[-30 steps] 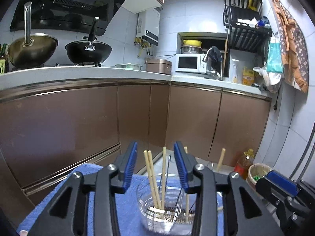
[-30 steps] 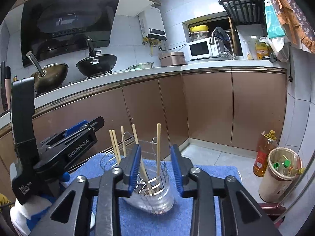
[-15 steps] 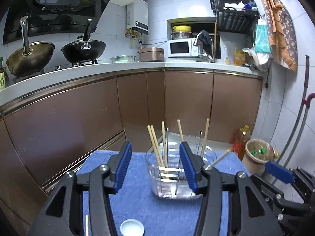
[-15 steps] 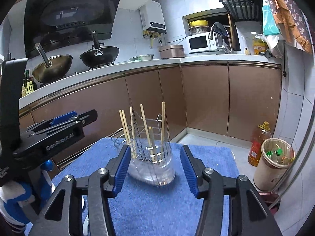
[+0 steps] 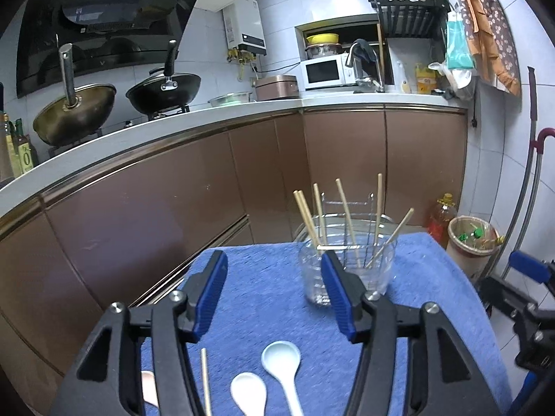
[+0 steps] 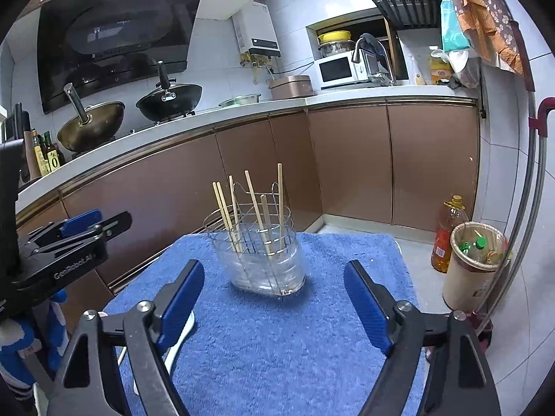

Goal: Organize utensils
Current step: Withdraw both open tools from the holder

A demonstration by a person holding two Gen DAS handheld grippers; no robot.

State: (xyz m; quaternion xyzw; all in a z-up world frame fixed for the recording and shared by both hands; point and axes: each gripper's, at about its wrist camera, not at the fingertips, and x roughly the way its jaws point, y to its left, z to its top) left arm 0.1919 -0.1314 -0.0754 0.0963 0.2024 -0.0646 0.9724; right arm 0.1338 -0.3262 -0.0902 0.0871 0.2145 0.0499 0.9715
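Observation:
A clear holder (image 5: 347,270) (image 6: 267,263) with a wire rack stands on the blue towel (image 5: 270,291) (image 6: 277,339), and several wooden chopsticks (image 5: 341,220) (image 6: 256,208) stick up out of it. Two white spoons (image 5: 282,364) and one loose chopstick (image 5: 205,381) lie on the towel near me. My left gripper (image 5: 274,294) hangs above them, short of the holder, its jaws opening with nothing between them. My right gripper (image 6: 270,305) is back from the holder, its jaws opening wide and empty. A white spoon (image 6: 180,343) shows behind its left finger.
The towel-covered stand faces brown kitchen cabinets (image 5: 173,190) under a white counter. An oil bottle (image 6: 447,239) and a bin (image 6: 475,263) stand on the floor at the right. The other gripper shows at each view's edge.
Both grippers have pulled back from the holder and opened wider. The spoons and the loose chopstick have come into the left wrist view.

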